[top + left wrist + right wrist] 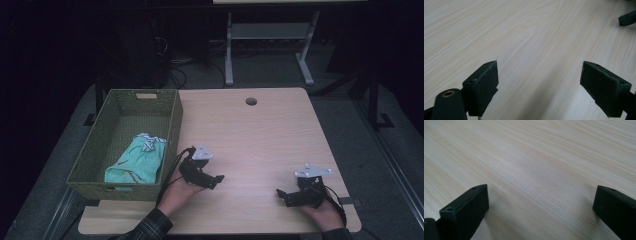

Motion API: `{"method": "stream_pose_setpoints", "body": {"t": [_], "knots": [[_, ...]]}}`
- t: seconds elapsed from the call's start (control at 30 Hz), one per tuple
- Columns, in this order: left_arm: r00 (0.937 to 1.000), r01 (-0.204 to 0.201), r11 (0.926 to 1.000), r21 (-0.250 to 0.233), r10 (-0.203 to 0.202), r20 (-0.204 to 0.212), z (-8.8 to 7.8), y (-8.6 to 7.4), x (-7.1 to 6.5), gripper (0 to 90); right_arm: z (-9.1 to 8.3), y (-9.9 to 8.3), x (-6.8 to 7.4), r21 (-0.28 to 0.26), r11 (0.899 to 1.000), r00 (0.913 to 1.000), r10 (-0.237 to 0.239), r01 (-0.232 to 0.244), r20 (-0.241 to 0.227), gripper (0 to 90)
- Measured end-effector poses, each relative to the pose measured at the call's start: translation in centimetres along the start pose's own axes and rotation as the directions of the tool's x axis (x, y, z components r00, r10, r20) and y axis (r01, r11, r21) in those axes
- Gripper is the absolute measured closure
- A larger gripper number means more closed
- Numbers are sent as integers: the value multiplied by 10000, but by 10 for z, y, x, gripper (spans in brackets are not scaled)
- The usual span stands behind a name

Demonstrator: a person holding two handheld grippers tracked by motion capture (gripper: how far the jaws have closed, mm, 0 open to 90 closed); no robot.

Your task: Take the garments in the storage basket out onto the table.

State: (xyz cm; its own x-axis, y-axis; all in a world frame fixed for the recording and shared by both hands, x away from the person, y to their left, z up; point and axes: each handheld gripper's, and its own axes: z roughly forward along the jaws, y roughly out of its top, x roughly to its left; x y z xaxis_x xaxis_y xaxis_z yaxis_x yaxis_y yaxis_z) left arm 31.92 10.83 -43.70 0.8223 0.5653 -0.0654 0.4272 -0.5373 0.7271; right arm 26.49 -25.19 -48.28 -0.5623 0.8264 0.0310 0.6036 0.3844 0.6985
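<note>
- High view: a person's two hands rest at the near edge of a pale wooden table point(260, 135), each holding a black two-jaw gripper; a green woven basket point(172, 131) stands at the table's left side.
- A mint-green garment point(136, 162) with a white patterned trim lies crumpled in the near half of the basket, inside its walls, clear of both tools.
- The left gripper point(209, 181) sits just right of the basket's near corner, its jaws spread wide with nothing between them; in the left gripper view point(539, 82) bare wood grain shows between them.
- The right gripper point(285, 196) lies well apart, near the table's right corner, likewise wide open and empty; the right gripper view point(540, 207) shows the same bare wood.
- The work appears to centre on the garment, which sits nearest the left gripper.
- Risk, as a judgement: reaching in from this low angle could knock the basket's right wall and shove it off the left edge, which it already overhangs.
- Soft cloth may also bunch or slip if pinched by one thin fold, and the trailing cable could snag the rim.
</note>
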Motion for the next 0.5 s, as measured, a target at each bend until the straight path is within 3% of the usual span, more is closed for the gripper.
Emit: {"method": "stream_pose_setpoints", "body": {"t": [0.5], "knots": [[9996, 136, 9999, -88, -134, 237, -8, 10, 0, 148, 0, 0, 0, 0, 10000, 10000, 2, -2, 1, 0]]}}
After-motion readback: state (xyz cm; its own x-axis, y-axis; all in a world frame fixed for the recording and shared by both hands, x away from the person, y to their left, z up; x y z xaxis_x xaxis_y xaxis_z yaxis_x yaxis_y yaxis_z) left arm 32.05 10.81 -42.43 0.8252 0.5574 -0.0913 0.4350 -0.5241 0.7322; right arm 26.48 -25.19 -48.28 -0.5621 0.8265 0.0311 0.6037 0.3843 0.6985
